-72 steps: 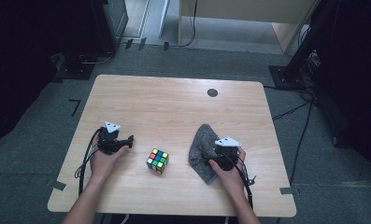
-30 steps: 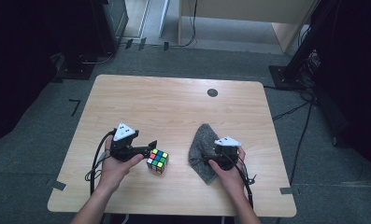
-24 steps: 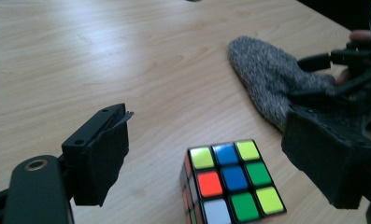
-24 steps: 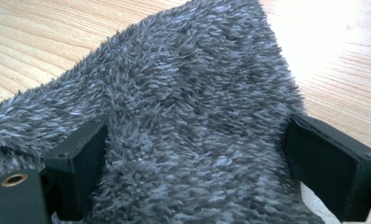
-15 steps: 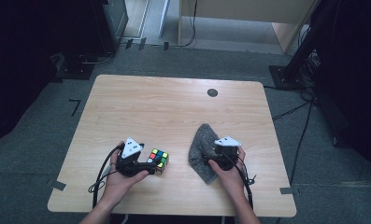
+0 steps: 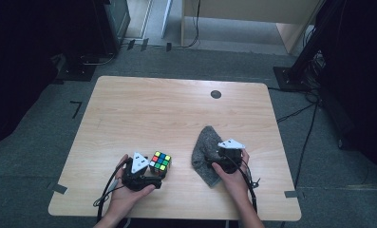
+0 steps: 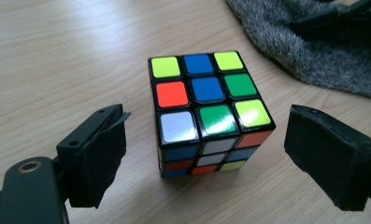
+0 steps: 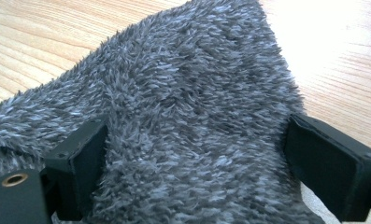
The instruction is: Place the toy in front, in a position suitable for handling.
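A scrambled colour cube (image 6: 160, 163) (image 7: 206, 112) stands on the wooden table (image 6: 153, 109) near its front edge. My left gripper (image 6: 154, 173) (image 7: 211, 149) comes at it from the left, low over the table. Its jaws have just been opening and now stand on either side of the cube, a gap showing at each pad. To the right lies a grey fluffy cloth (image 6: 204, 147) (image 8: 188, 93) (image 7: 304, 51). My right gripper (image 6: 220, 153) (image 8: 197, 158) rests on the cloth's near part, its jaws spread wide with the pile flat between them.
A small black round mark (image 6: 216, 94) sits near the table's far edge. Cables trail from both grippers over the front edge. Grey floor surrounds the table, with dark stands and cables to the right.
My left gripper has moved right and down to the cube, so its jaws now flank it. The right hand, the cloth and the cube have stayed put.
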Available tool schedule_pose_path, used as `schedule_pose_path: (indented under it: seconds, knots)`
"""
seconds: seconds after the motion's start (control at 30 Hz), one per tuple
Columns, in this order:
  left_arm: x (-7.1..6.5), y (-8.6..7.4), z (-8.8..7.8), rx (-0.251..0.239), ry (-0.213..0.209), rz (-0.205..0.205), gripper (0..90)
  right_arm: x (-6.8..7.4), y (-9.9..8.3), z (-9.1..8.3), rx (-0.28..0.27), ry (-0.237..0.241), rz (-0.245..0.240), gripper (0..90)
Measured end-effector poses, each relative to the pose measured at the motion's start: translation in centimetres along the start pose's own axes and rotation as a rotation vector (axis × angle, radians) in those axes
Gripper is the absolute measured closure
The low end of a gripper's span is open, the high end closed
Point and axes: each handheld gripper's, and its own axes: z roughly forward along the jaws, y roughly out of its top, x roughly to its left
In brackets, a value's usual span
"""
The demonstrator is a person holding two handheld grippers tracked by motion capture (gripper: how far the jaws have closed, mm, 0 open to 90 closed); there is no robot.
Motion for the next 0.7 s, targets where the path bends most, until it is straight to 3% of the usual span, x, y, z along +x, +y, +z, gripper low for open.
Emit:
schedule_pose_path:
  seconds: [0.33, 0.4, 0.6, 0.7]
  knots:
    - [-0.9, -0.8, 0.9, 0.041, 0.027, 0.043, 12.1, 0.0, 0.0, 0.0, 0.000, 0.000, 0.000, 10.0]
    - [-1.1, -0.9, 1.2, 0.051, 0.048, 0.055, 12.1, 0.0, 0.0, 0.0, 0.000, 0.000, 0.000, 10.0]
    - [-1.1, -1.2, 2.3, 0.085, 0.104, 0.037, 12.5, 0.0, 0.0, 0.0, 0.000, 0.000, -0.001, 10.0]
    - [-1.0, -1.3, 2.8, 0.098, 0.125, -0.006, 13.1, 0.0, 0.0, 0.0, 0.000, 0.000, -0.001, 10.0]
